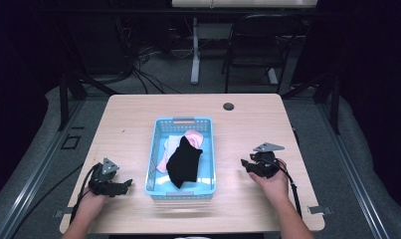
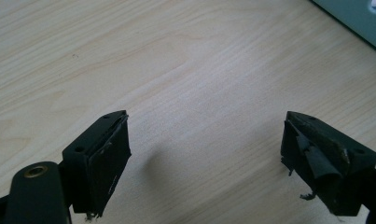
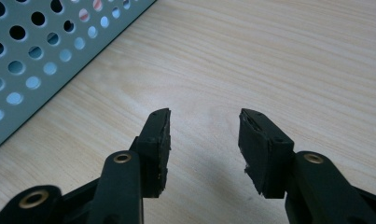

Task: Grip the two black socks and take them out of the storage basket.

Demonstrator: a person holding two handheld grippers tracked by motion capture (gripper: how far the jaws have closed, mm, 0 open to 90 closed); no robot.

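Both tongs, left [image 1: 124, 185] and right [image 1: 246, 164], released, flanking unlabelled blue basket [image 1: 155, 144] of socks [image 1: 184, 162].

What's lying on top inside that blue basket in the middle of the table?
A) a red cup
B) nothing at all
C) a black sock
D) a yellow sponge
C: in the high view a black sock lies on top of pink and pale cloth inside the blue basket, between the two open grippers.
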